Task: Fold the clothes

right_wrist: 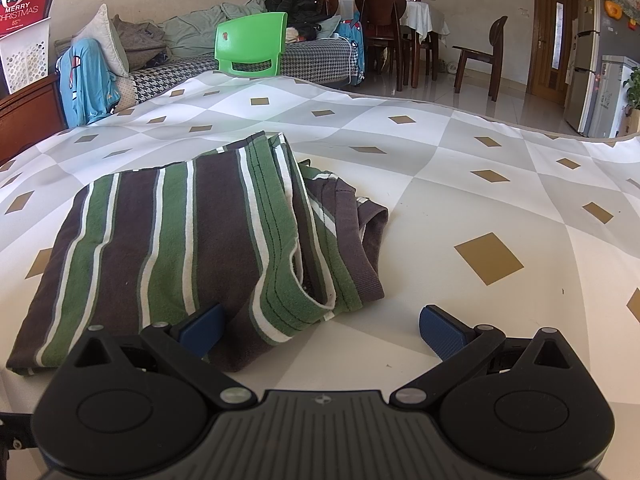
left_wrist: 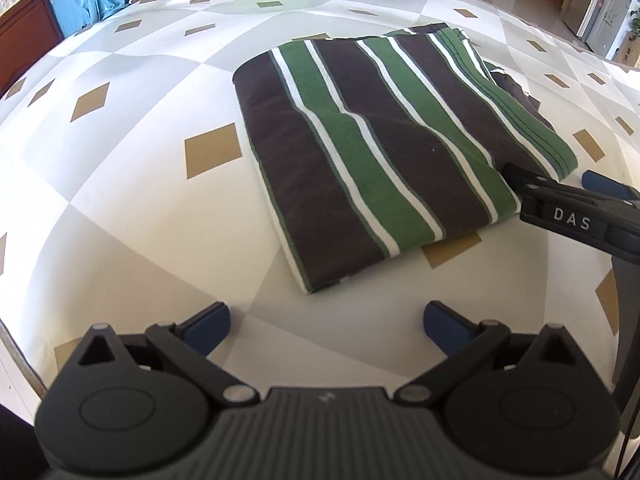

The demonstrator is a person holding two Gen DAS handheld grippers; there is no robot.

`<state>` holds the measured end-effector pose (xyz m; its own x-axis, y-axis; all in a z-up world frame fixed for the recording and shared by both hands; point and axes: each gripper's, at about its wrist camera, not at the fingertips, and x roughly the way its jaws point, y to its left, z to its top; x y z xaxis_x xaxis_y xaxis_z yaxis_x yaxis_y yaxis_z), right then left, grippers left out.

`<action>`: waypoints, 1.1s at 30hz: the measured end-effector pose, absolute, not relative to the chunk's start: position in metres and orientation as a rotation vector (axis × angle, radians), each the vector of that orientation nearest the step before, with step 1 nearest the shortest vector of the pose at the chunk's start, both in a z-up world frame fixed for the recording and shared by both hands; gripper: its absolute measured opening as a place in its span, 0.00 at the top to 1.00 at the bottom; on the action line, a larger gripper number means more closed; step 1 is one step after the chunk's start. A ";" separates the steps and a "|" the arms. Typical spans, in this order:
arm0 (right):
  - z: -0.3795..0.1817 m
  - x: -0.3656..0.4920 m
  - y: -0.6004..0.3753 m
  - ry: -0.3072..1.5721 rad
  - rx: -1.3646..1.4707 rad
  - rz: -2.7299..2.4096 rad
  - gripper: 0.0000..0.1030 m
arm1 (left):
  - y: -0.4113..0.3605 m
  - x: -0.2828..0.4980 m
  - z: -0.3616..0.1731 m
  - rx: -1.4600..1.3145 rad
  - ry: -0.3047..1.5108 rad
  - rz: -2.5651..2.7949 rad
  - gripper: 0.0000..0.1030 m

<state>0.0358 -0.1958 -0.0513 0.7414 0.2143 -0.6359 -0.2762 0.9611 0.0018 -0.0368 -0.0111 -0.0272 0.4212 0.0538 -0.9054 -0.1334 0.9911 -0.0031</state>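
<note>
A striped shirt (left_wrist: 384,152) in green, dark brown and white lies folded into a rough rectangle on the patterned table (left_wrist: 132,184). My left gripper (left_wrist: 326,330) is open just short of the shirt's near corner, with only tabletop between its blue pads. In the right wrist view the same shirt (right_wrist: 172,248) shows its layered hem and a grey ribbed edge on the right side. My right gripper (right_wrist: 320,332) is open over that near right corner, its left pad (right_wrist: 202,326) above the cloth. The right gripper (left_wrist: 560,200) also shows in the left wrist view, by the shirt's right edge.
The table cover (right_wrist: 480,200) carries grey, white and gold diamonds and stretches bare to the right. Beyond it stand a green plastic chair (right_wrist: 252,46), a sofa with piled clothes (right_wrist: 168,40), wooden dining chairs (right_wrist: 384,24), and a fridge (right_wrist: 604,80).
</note>
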 end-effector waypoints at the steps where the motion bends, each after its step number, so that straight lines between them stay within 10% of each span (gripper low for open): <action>1: -0.051 0.036 -0.196 0.684 -0.095 0.269 0.00 | -0.012 -0.037 -0.027 -0.079 1.130 0.118 0.00; 33: -0.033 0.043 -0.189 0.846 -0.154 0.245 0.09 | -0.013 -0.018 -0.013 -0.112 0.984 0.194 0.00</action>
<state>0.0428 -0.1887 -0.0331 0.6369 0.1529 -0.7556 -0.2748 0.9608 -0.0373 -0.0180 -0.0129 -0.0126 0.5381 0.1118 -0.8354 -0.2132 0.9770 -0.0066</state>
